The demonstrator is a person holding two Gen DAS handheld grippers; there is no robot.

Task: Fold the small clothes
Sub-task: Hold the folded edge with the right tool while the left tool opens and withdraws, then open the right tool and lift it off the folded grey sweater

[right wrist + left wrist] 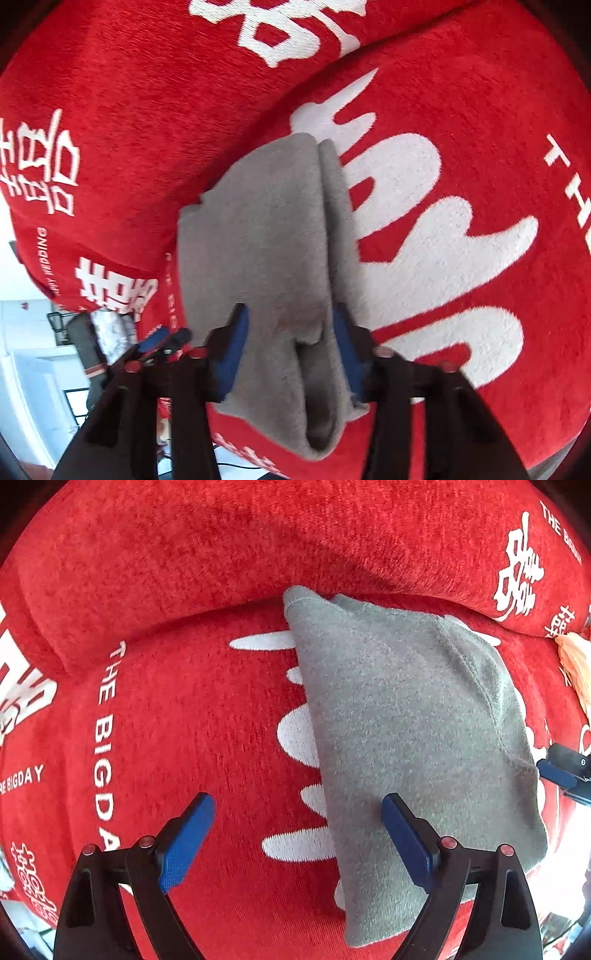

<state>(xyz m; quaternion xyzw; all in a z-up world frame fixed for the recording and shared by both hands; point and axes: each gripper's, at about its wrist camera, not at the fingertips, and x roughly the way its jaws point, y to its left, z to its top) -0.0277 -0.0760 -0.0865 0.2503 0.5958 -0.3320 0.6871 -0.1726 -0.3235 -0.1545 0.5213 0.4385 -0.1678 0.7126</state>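
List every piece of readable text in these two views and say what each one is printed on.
"THE BIGDA", cut off by the hand-held gripper: red sofa cover, seat.
"THE BIGDAY": same cover, left edge of the left wrist view.
"THE BIG…", cut off: backrest, top right.
"…WEDDING", start blurred: cover, right wrist view.
Large white Chinese-style characters: cover, both views; not read here.
Grey garment: no text visible.

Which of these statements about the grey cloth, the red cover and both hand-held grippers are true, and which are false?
1. The folded grey fleece cloth lies on a red plush cover with white print. True.
2. The left hand-held gripper is clamped on the cloth. False: its jaws stand wide apart, with nothing pinched.
3. Cloth sits between the blue pads of the right hand-held gripper. True.
4. The cover's print is black. False: it is white.
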